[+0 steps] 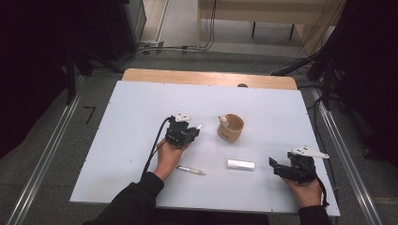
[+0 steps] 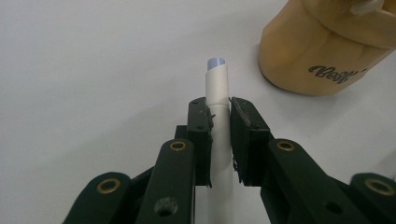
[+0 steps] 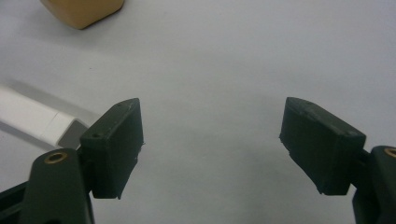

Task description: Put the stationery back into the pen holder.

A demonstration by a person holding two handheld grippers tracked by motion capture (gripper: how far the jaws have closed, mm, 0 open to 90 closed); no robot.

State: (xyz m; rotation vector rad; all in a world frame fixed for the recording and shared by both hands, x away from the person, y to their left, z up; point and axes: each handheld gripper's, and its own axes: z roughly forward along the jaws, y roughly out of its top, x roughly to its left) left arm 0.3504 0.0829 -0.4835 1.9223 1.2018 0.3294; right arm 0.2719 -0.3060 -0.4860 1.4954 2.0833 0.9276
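White plastic shows between my left gripper's (image 2: 219, 109) two black jaws: they are clenched on a slim white pen-like stick (image 2: 217, 88), whose slanted tip with a bluish end pokes out past the pads. In the high view the left gripper (image 1: 195, 130) sits near the middle of the pale grey tabletop (image 1: 131, 117), with the stick's tip pointing toward a tan, rounded wooden-looking cup (image 1: 230, 127) that stands just beside it to the right. The cup (image 2: 322, 46) carries dark script lettering on its side.

My right gripper (image 1: 273, 165) rests near the table's right front corner, jaws spread wide with nothing between them (image 3: 212, 144). Just beside its left jaw lies a short white cylinder-shaped tube (image 3: 37, 122); from above, that tube (image 1: 241, 164) lies flat between my two hands. A second thin white stick (image 1: 191, 170) lies on the table close to my left wrist, well apart from the cup.
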